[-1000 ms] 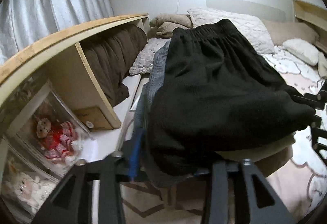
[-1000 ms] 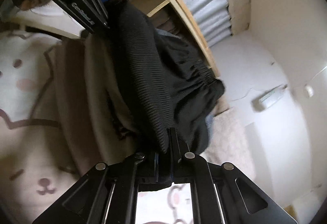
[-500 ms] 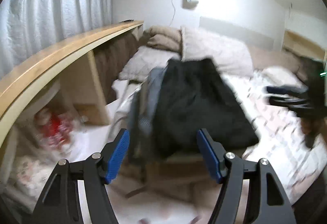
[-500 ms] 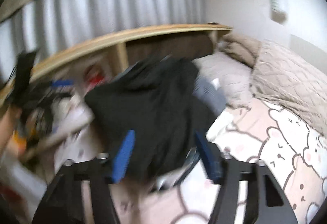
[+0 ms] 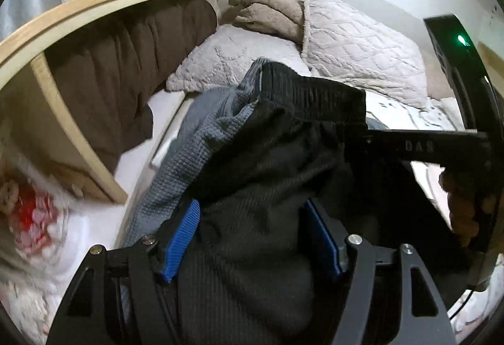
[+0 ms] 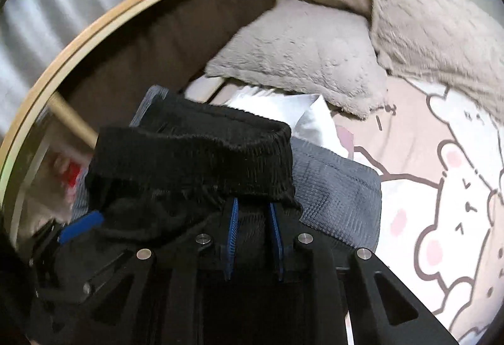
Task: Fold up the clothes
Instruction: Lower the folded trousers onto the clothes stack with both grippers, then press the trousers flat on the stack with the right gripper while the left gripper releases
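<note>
Black ribbed shorts [image 5: 283, 156] with an elastic waistband [image 6: 195, 156] lie on top of a stack of folded clothes, over a grey waffle-knit garment [image 5: 195, 143]. My left gripper [image 5: 252, 234] is open, its blue pads [image 5: 182, 234] straddling the near end of the black shorts. My right gripper [image 6: 253, 234] is narrowly open around black fabric just under the waistband; whether it pinches the cloth is unclear. The right gripper's body also shows at the right of the left wrist view [image 5: 441, 143].
A wooden shelf headboard [image 5: 78, 8] with a brown cushion [image 5: 132, 68] runs along the left. Fluffy beige pillows [image 5: 346, 36] lie behind the stack. The bear-print bedsheet [image 6: 441, 187] spreads to the right. A red-and-white doll [image 5: 28, 212] sits under the shelf.
Both grippers let go of the shorts, pulled back open, and have now moved in close onto the black shorts again; the right gripper has narrowed around the fabric.
</note>
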